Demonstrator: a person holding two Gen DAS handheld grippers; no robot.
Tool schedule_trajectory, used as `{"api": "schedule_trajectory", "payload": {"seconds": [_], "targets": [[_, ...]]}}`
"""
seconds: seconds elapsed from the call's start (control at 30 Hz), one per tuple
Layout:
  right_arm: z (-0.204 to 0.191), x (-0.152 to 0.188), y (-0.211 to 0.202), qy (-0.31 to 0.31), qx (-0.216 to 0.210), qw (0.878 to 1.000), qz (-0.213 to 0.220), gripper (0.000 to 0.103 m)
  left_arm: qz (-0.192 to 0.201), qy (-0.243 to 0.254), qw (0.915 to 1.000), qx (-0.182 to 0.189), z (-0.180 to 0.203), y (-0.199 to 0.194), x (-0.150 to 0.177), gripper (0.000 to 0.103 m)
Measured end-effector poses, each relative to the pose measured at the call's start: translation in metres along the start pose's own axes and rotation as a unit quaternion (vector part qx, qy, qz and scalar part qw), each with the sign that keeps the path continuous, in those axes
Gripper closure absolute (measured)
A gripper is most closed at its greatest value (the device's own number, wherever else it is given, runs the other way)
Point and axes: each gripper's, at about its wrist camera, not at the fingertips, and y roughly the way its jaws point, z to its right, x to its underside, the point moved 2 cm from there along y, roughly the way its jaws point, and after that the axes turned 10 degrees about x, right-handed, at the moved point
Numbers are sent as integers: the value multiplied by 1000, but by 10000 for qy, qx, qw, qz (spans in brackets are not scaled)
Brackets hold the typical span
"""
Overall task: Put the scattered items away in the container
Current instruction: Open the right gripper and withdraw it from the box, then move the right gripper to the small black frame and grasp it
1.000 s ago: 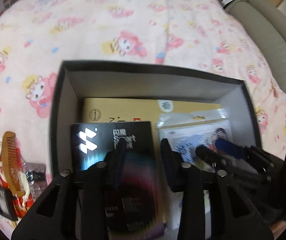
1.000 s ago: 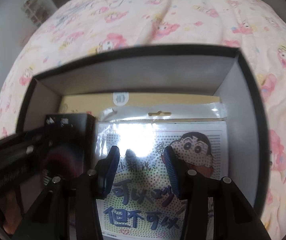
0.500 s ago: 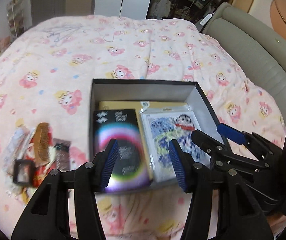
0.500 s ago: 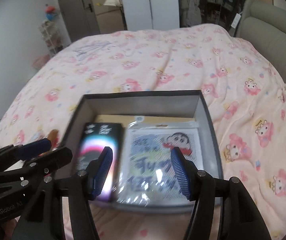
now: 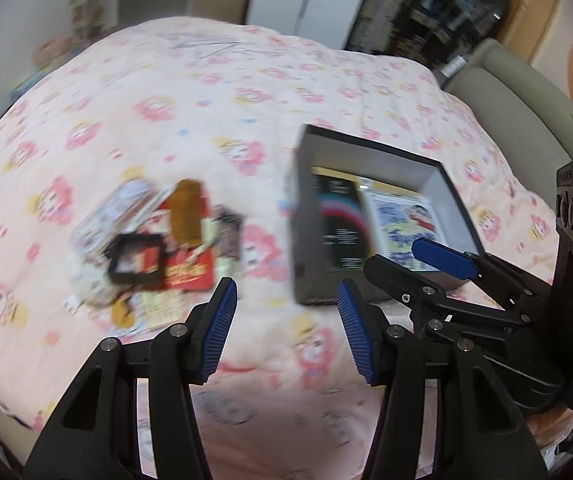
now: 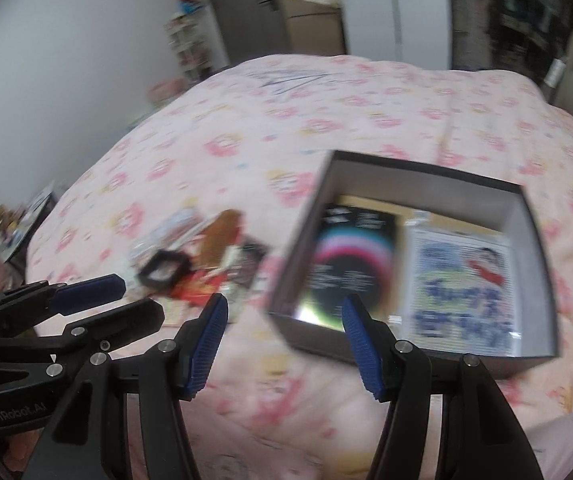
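Note:
A dark open box (image 5: 306,216) (image 6: 526,216) sits on the pink bed. It holds a black booklet (image 5: 340,228) (image 6: 352,264) and a bagged cartoon card (image 5: 402,224) (image 6: 462,288) on a tan sheet. Left of the box lies a blurred pile: a brown comb (image 5: 186,210) (image 6: 222,236), a small black frame (image 5: 138,258) (image 6: 164,270), a red packet (image 5: 188,270) and wrappers. My left gripper (image 5: 284,330) is open and empty above the bedcover, between pile and box. My right gripper (image 6: 284,344) is open and empty near the box's front left corner.
The pink cartoon-print bedcover (image 5: 166,100) spreads all round. A grey padded headboard (image 5: 526,108) runs along the right. Wardrobes and shelves (image 6: 318,4) stand beyond the bed. Each gripper shows in the other's view: the right one (image 5: 446,272), the left one (image 6: 102,300).
Both grippers have pulled back out of the box and swung left. The black booklet and the cartoon card now lie in the box. The pile has come into fuller view.

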Motion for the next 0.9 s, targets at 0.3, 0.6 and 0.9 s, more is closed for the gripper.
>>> {"api": "schedule_trajectory", "payload": {"seconds": [0.3, 0.6, 0.9], "targets": [[-96, -7, 47, -619, -739, 9947, -359, 46, 174, -779, 9966, -219, -98, -16, 16, 50], [-129, -7, 130, -611, -777, 9891, -1095, 56, -55, -1693, 9854, -192, -191, 33, 12, 67], [-135, -11, 189, -349, -840, 9841, -1524, 57, -333, -1959, 9797, 251, -220, 88, -17, 71]]}}
